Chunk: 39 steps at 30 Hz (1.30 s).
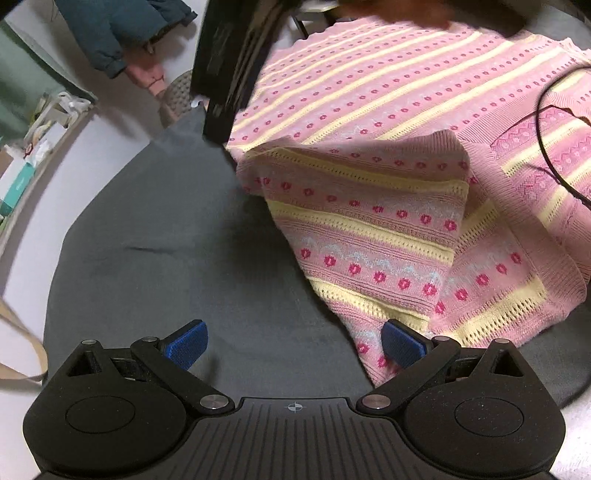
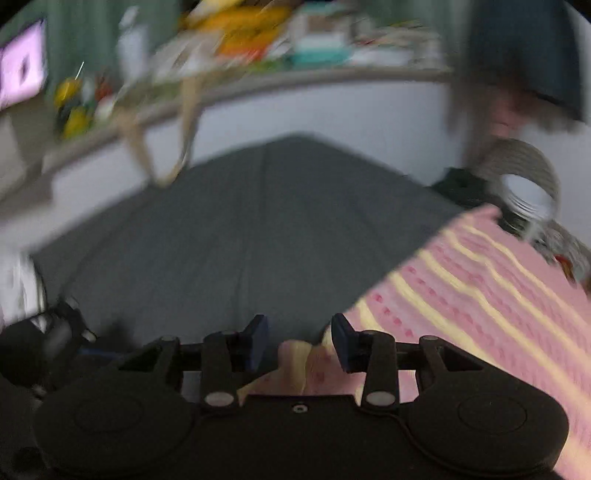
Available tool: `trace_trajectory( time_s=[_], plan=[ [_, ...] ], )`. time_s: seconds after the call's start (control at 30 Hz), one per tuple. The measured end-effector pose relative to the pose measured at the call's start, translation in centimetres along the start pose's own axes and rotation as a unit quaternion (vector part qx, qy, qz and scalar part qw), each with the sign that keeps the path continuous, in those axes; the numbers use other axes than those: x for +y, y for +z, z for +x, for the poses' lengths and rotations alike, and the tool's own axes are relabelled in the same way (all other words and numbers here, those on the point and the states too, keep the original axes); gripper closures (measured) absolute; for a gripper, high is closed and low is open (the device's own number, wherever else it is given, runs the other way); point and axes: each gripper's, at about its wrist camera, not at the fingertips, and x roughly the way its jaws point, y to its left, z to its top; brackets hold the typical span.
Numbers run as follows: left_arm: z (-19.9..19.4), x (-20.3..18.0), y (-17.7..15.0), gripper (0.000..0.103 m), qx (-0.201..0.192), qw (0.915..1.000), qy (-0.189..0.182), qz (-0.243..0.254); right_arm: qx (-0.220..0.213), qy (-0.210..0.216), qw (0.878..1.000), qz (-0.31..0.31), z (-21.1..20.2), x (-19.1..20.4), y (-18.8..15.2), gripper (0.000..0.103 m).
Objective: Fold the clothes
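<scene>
A pink knit sweater [image 1: 388, 110] with yellow stripes and red dots lies spread on a dark grey cloth surface [image 1: 166, 240]. One part of it [image 1: 369, 229] is folded over toward me. My left gripper [image 1: 295, 347] is open wide just above the surface, and its right blue pad [image 1: 402, 349] sits over the sweater's near edge. In the blurred right wrist view, the sweater [image 2: 480, 295] runs off to the right. My right gripper [image 2: 300, 341] is open, with a bunch of the pink fabric [image 2: 301, 363] low between its fingers.
A blurred black body [image 1: 232, 66] hangs over the sweater's far left edge. A black cable [image 1: 545, 147] loops across the sweater at the right. A cluttered shelf [image 2: 258, 48] with tan straps [image 2: 184, 122] runs behind the surface. Dark clothing [image 1: 122, 33] hangs beyond.
</scene>
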Motion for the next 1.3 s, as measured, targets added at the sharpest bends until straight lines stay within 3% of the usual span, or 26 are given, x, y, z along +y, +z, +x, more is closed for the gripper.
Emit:
trace_trajectory(
  time_s=[0.07,0.13,0.2,0.23,0.27,0.33,0.47,0.53,0.57,0.63,0.67,0.7,0.73,0.77,0.83,0.9,1.03,1.13,1.3],
  plan=[
    [-0.1,0.0,-0.1,0.002,-0.001,1.0000,-0.009,-0.003,0.048,0.025,0.998,-0.033,1.9,-0.9,1.0,0.067],
    [-0.1,0.2,-0.1,0.002,-0.002,0.9998,-0.017,-0.008,0.087,0.065,0.994,-0.029,3.2,-2.4,1.4,0.068],
    [0.0,0.6,-0.3,0.002,-0.002,0.9995,-0.026,-0.018,0.115,0.103,0.988,-0.020,4.0,-3.4,1.2,0.080],
    [0.2,0.9,-0.4,0.002,-0.002,0.9992,-0.032,-0.025,0.119,0.113,0.986,-0.023,4.2,-3.6,1.1,0.091],
    [0.4,1.1,-0.5,0.002,-0.002,0.9988,-0.037,-0.032,0.119,0.119,0.985,-0.026,4.3,-3.7,1.0,0.096],
    [0.5,1.5,-0.6,0.002,-0.001,0.9980,-0.046,-0.043,0.117,0.125,0.985,-0.013,4.5,-3.8,1.1,0.097],
    [0.9,1.8,-0.8,0.002,-0.002,0.9975,-0.052,-0.048,0.052,0.098,0.993,0.048,3.8,-4.2,2.5,0.100],
    [1.0,1.8,-0.9,0.002,-0.001,0.9974,-0.053,-0.049,0.047,0.091,0.990,0.095,3.9,-4.9,2.7,0.100],
    [1.0,1.8,-0.9,0.002,-0.001,0.9974,-0.053,-0.049,0.070,0.086,0.989,0.101,4.5,-4.9,2.4,0.100],
    [0.9,1.9,-0.9,0.002,-0.001,0.9975,-0.052,-0.048,0.112,0.056,0.989,0.073,5.3,-4.3,1.6,0.096],
    [0.9,1.9,-0.9,0.002,-0.001,0.9975,-0.052,-0.047,0.113,0.057,0.990,0.069,5.2,-4.2,1.4,0.088],
    [0.9,1.9,-0.9,0.002,-0.001,0.9975,-0.052,-0.048,0.098,0.063,0.990,0.075,4.7,-4.4,1.3,0.080],
    [0.9,1.9,-0.9,0.002,-0.001,0.9974,-0.053,-0.049,0.081,0.060,0.991,0.090,4.1,-4.8,1.3,0.061],
    [0.9,2.0,-0.9,0.002,0.000,0.9973,-0.054,-0.050,0.063,0.056,0.991,0.107,3.4,-5.2,1.3,0.055],
    [1.0,2.1,-0.9,0.002,0.000,0.9972,-0.055,-0.051,0.041,0.052,0.988,0.140,2.4,-6.4,1.0,0.055],
    [1.1,2.2,-0.8,0.002,0.001,0.9970,-0.057,-0.053,0.047,0.054,0.983,0.167,1.6,-7.7,0.1,0.056],
    [1.5,2.6,-0.8,0.002,0.005,0.9955,-0.068,-0.066,0.088,0.094,0.967,0.220,0.4,-8.8,-2.7,0.060],
    [1.8,2.9,-0.9,0.002,0.008,0.9941,-0.076,-0.077,0.127,0.089,0.956,0.249,-1.5,-7.5,-5.6,0.060],
    [1.8,2.8,-0.8,0.002,0.011,0.9939,-0.077,-0.078,0.095,0.057,0.944,0.312,-3.5,-6.1,-9.7,0.053]
  ],
)
